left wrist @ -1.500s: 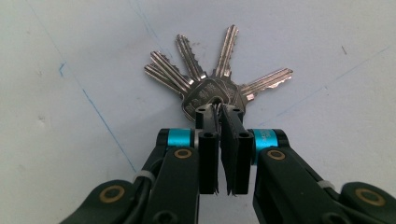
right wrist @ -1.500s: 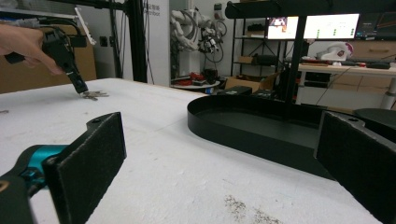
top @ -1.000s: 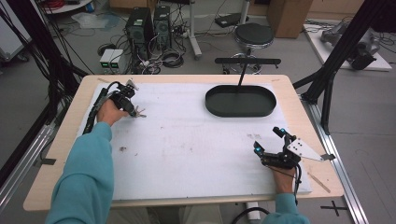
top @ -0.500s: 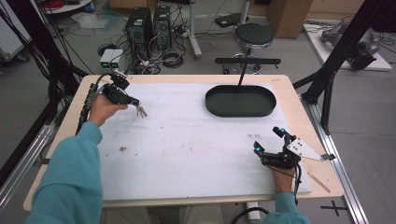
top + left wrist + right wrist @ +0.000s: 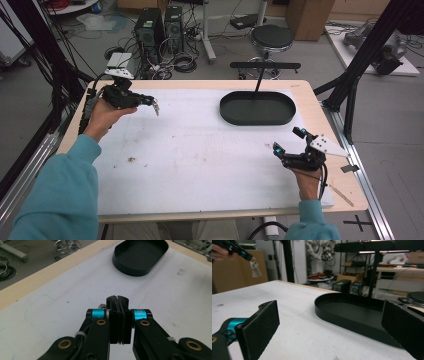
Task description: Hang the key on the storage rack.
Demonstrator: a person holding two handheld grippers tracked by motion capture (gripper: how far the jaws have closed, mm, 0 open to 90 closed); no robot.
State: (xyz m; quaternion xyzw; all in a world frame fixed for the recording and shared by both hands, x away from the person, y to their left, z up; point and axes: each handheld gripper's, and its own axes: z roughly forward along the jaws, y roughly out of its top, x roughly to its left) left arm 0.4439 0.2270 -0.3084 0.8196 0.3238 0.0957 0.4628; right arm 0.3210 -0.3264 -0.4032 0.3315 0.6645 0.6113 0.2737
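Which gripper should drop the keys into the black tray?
Left. The left gripper is shut on the keys, held above the table and facing the black tray. The right gripper sits open and holds nothing, though nearer the tray.

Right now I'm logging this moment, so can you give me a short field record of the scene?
left hand-held gripper: shut on keys, raised over the table's far left
right hand-held gripper: open, holds nothing, near right of the table
tray: black, oval, nothing inside, far right of the mat
mat: white, a few dark marks
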